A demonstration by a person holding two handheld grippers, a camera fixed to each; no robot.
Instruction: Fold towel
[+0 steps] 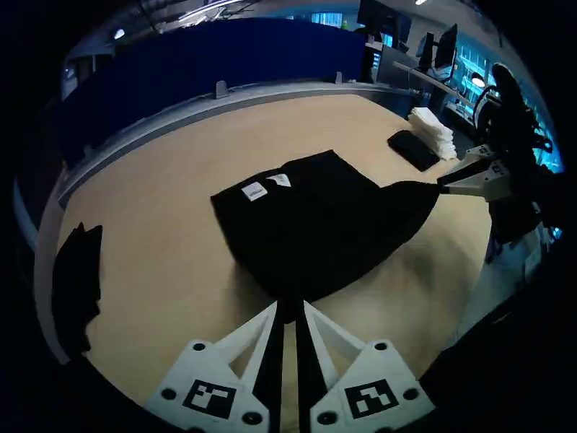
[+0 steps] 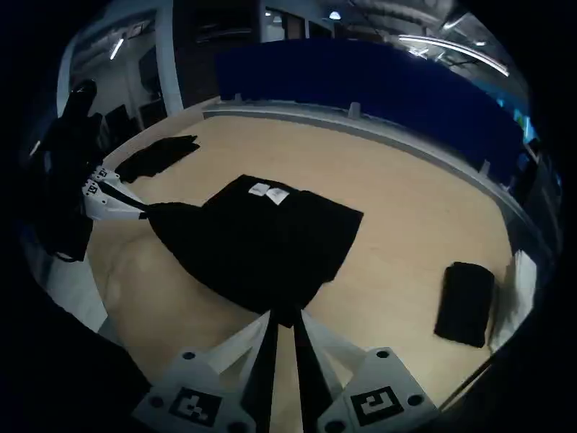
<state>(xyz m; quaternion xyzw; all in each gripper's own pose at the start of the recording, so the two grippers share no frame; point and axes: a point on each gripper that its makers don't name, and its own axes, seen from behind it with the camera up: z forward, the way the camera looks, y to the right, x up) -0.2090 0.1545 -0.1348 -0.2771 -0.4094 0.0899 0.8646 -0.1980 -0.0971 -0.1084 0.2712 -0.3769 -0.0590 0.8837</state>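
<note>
1. Closest, the left gripper (image 1: 291, 312) pinches a corner of the black towel (image 1: 317, 224); the right gripper (image 2: 285, 316) clamps another corner.
2. It lies mid-table, both held edges lifted.
3. Bare wooden table (image 1: 159, 202) surrounds it.

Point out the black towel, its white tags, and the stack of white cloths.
black towel (image 1: 324, 231), left gripper view, middle of the cloth.
white tags (image 1: 254, 191), left gripper view, the left tag.
stack of white cloths (image 1: 433, 131), left gripper view, top layer.

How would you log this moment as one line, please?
task: fold towel | left hand-held gripper: shut on a corner | right hand-held gripper: shut on another corner | rest of towel: on table
</note>
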